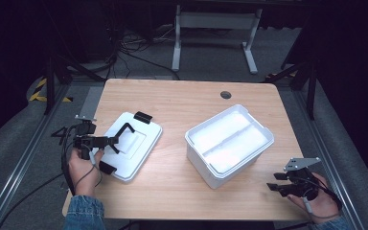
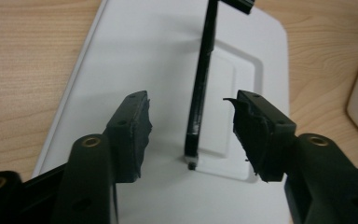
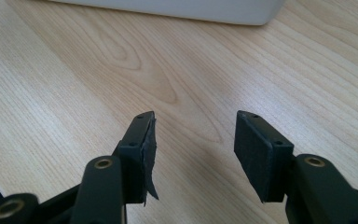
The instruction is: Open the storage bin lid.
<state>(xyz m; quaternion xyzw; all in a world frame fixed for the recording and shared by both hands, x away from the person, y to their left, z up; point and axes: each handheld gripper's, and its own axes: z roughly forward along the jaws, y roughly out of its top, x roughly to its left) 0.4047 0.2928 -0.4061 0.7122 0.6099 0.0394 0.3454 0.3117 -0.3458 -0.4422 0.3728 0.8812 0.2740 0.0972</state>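
High view shows a white lid (image 1: 133, 143) lying flat on the left part of the wooden table (image 1: 182, 103), well apart from the open white box (image 1: 230, 143) at the right. The long axis of the lid runs from its near-left corner to its far-right corner, where a black clip (image 1: 143, 117) sits on the edge; a second clip (image 1: 107, 167) is at the near end. A thin black handle (image 1: 123, 132) stands up from the lid.

The left gripper (image 1: 111, 142) lies level over the left edge of the lid and points to the right, toward the box. Left gripper view shows its jaws released and wide, with the handle (image 2: 200, 84) between them as a narrow upright bar that touches neither pad. The top of the bar is cut off at the upper edge there, and the near end of the lid (image 2: 168, 56) is hidden behind the jaws.

The right gripper (image 1: 274, 181) rests at the near right corner of the table, near the box but apart from it. In right gripper view its jaws are spread, with bare wood between them, and the box (image 3: 177, 9) is a white strip cut off at the top. The pad (image 3: 149, 154) of one jaw looks torn at its edge.
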